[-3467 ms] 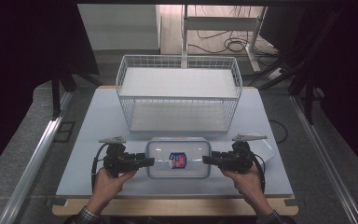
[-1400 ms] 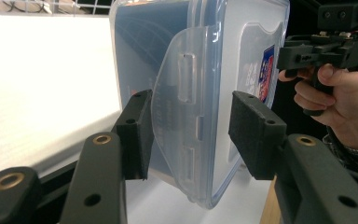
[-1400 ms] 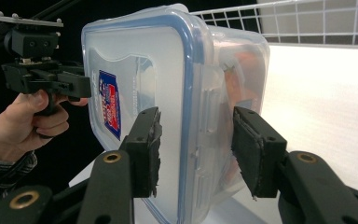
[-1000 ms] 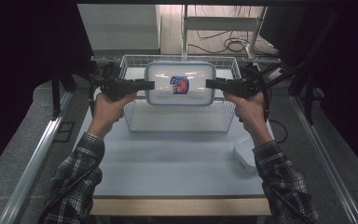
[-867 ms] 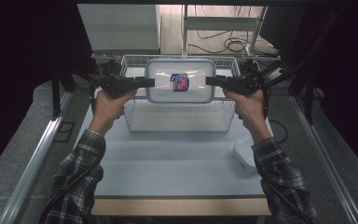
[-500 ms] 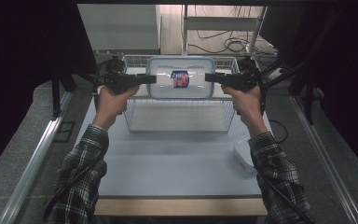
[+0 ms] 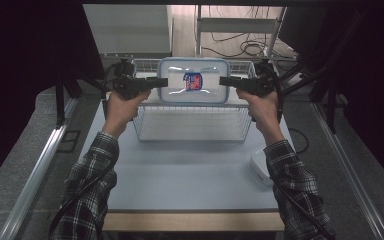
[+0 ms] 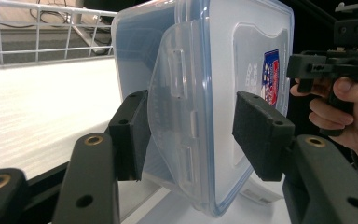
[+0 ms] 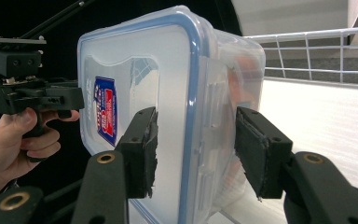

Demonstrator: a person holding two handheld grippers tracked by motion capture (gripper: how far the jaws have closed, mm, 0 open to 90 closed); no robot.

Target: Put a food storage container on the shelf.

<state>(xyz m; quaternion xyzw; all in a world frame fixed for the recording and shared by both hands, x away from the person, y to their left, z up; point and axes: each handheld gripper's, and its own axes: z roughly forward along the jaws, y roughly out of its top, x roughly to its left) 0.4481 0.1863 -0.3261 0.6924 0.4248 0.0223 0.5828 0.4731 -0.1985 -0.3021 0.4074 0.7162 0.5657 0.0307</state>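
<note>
- Clear plastic container (image 7: 194,87) with a blue-rimmed lid and a red and blue label, seen from the high view: it's held up in the air over the white wire basket (image 7: 190,120), which sits toward the table's (image 7: 190,175) far edge. The left gripper (image 7: 156,82) has it by the left end and the right gripper (image 7: 230,81) by the right end, with both forearms in plaid sleeves (image 7: 87,185) reaching forward. A white object (image 7: 260,167) lies near the table's right edge, partly under the right sleeve.
- Left gripper view: the left gripper (image 8: 191,130) has its two black jaws pinching the container (image 8: 214,70) at the latch flap on its short end, one pad on the underside and the other on the lid side. Pads look to be touching the plastic, though the lid-side contact is hard to judge. The basket's wire rim (image 8: 37,28) and pale floor are behind it. Across the box, the other hand (image 8: 349,116) holds the right gripper (image 8: 317,67).
- Right gripper view: same deal mirrored. The right gripper (image 9: 196,144) clamps the container (image 9: 168,84) across its edge, one pad on the lid and one on the body. The left hand (image 9: 18,144) and left gripper (image 9: 32,98) are at the far end, and the basket rim (image 9: 317,35) runs at upper right.
</note>
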